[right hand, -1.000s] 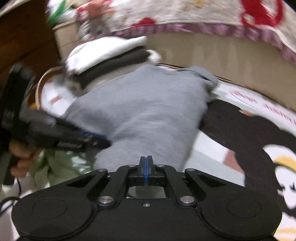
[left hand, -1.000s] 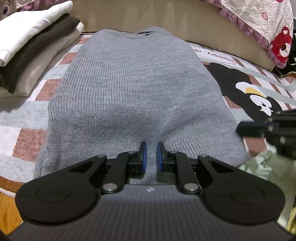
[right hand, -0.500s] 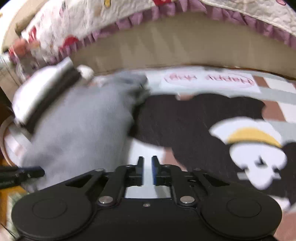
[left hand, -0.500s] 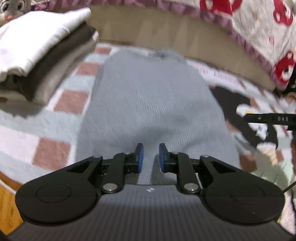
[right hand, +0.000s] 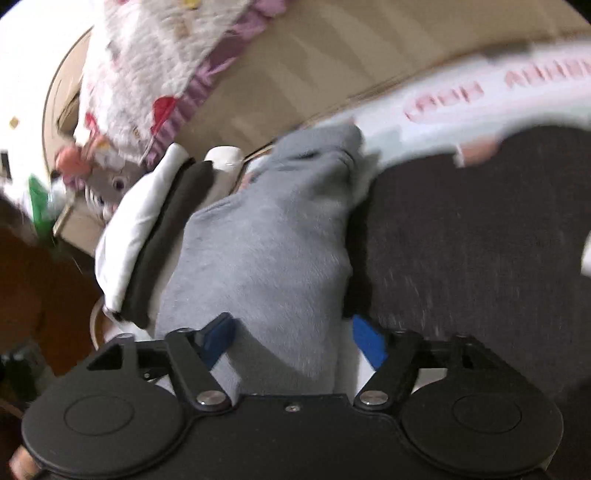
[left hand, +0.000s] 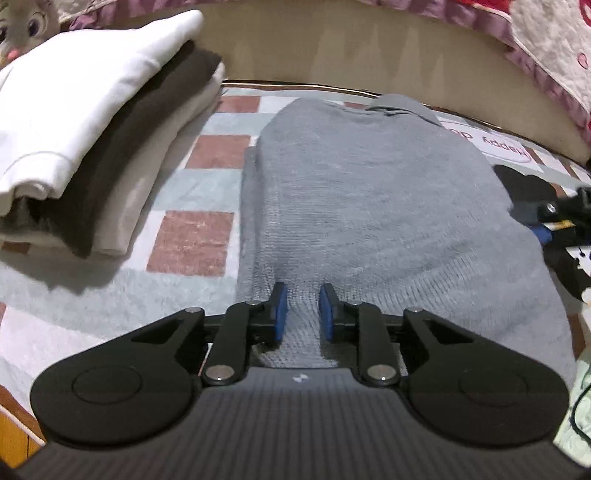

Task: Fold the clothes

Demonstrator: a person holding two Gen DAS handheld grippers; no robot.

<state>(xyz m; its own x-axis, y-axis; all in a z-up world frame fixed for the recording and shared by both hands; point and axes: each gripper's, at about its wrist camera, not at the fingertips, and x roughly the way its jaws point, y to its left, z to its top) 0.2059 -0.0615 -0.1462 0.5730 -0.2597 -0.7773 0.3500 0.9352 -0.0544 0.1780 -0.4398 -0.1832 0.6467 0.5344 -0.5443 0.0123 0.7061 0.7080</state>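
The grey sweater (left hand: 373, 206) lay flat on the patterned rug (left hand: 195, 243), narrowed into a long panel, likely so its near hem could be lifted over. The left gripper (left hand: 300, 308) sat at that hem, jaws partly open, gripping nothing. The right gripper (right hand: 291, 341) straddled the sweater's edge, jaws wide, empty. A stack of folded clothes (left hand: 88, 122) waited just beside.

One grey sweater (left hand: 369, 206) lies spread out. Far left, one stack (left hand: 92, 140) holds three folded garments. One plush toy (left hand: 22, 26) sits beyond.
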